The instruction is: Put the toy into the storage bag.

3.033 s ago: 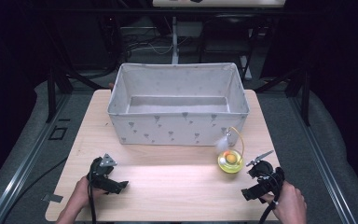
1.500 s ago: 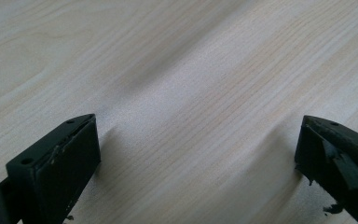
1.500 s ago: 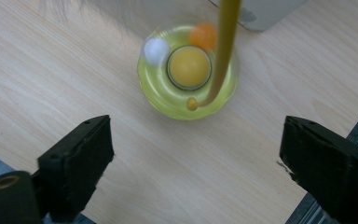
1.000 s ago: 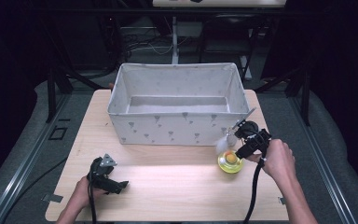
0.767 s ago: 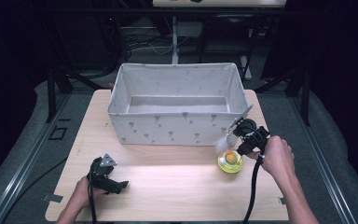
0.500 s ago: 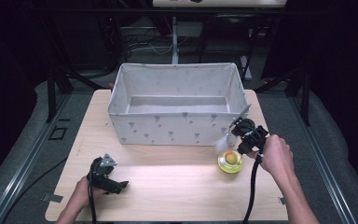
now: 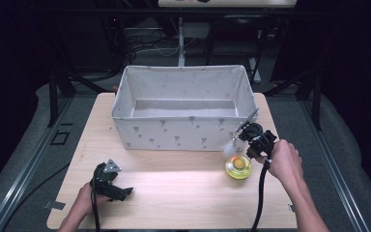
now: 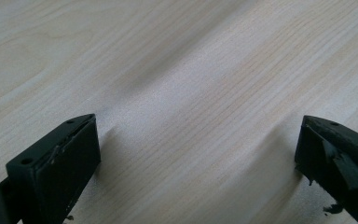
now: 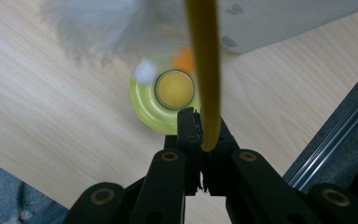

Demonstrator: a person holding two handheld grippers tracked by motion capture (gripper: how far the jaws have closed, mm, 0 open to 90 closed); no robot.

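Observation:
A toy with a round yellow-green base holding a yellow ball sits on the table to the right of the bin's front corner. A thin yellow rod rises from it, tipped with a pale feather tuft. My right gripper has just been closing and is now shut on the rod's lower end, just above the base. My left gripper rests open on the bare wood at the front left, nothing between its jaws.
A large white fabric bin with a small grey print stands open at the back middle of the wooden table. Dark floor and metal rails surround the table.
The right hand came from the front right edge up to the toy, and its jaws closed onto the yellow rod. The left gripper has stayed put.

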